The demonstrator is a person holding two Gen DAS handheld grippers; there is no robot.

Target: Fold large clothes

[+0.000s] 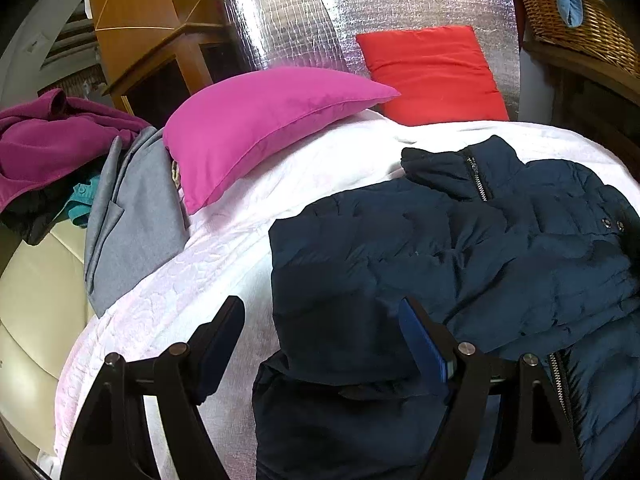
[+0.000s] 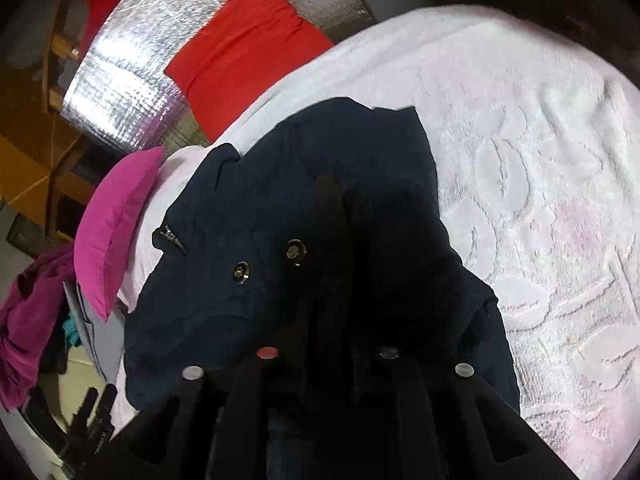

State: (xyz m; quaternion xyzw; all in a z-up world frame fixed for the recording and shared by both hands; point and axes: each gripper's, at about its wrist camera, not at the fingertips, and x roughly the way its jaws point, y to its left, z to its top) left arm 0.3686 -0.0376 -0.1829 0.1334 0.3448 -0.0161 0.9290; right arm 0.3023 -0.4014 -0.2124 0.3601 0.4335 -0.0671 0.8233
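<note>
A navy puffer jacket [image 1: 460, 248] lies on the white bedspread [image 1: 312, 168], its zipper and collar toward the pillows. My left gripper [image 1: 320, 332] is open and empty, hovering over the jacket's near left edge. In the right wrist view the same jacket [image 2: 248, 240] fills the middle, two snap buttons showing. My right gripper [image 2: 340, 216] has its dark fingers close together on a fold of the jacket. The fingertips are hard to tell apart from the dark cloth.
A magenta pillow [image 1: 256, 128] and a red pillow [image 1: 432, 72] lie at the head of the bed by a silver foil panel [image 1: 288, 20]. A grey garment [image 1: 132, 220] and a purple one [image 1: 48, 140] are piled at the left edge. A wicker basket [image 1: 572, 20] stands far right.
</note>
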